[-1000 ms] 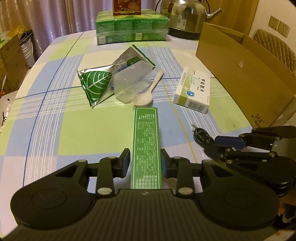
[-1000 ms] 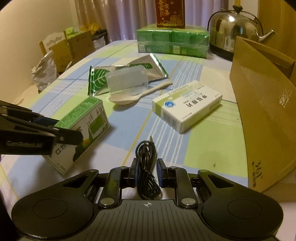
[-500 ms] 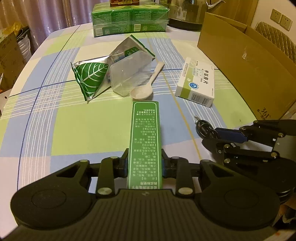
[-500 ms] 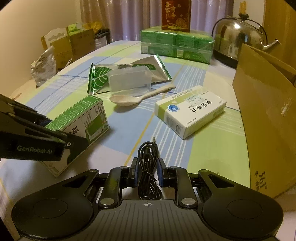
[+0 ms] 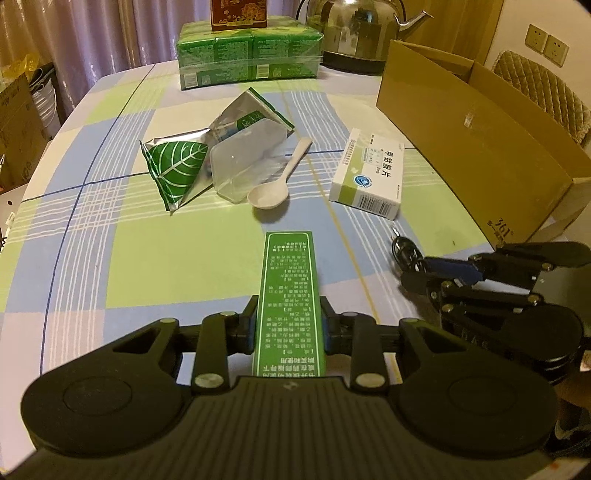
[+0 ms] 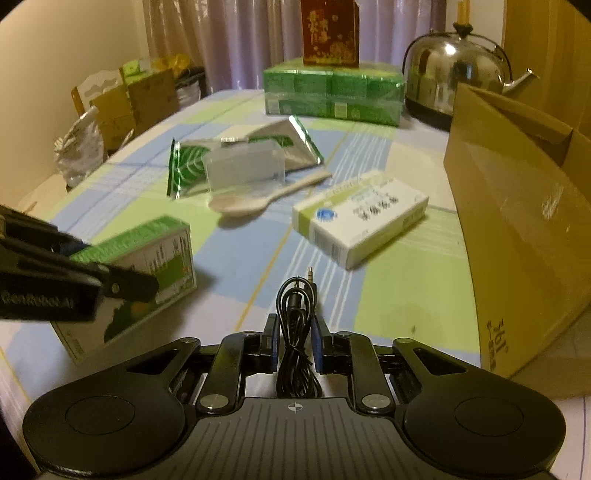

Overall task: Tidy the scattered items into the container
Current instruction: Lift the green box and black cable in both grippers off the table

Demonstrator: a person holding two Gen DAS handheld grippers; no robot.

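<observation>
My left gripper (image 5: 288,325) is shut on a long green box (image 5: 290,288), held above the checked tablecloth; the same green box (image 6: 155,258) shows at the left of the right wrist view. My right gripper (image 6: 294,339) is shut on a coiled black cable (image 6: 295,314) with its jack plug pointing forward. The open cardboard box (image 5: 480,147) stands at the right, also seen as the cardboard box (image 6: 517,221). On the cloth lie a white medicine box (image 5: 369,177), a white spoon (image 5: 277,184), a clear plastic tub (image 5: 247,166) and a foil leaf-print pouch (image 5: 177,166).
A green shrink-wrapped pack (image 5: 247,55) with a red box on top and a steel kettle (image 5: 354,29) stand at the table's far end. A padded chair (image 5: 546,92) is behind the cardboard box. Boxes and bags (image 6: 122,107) crowd the floor at the left.
Both grippers have lifted and drawn back a little with their loads. The items on the cloth have not moved.
</observation>
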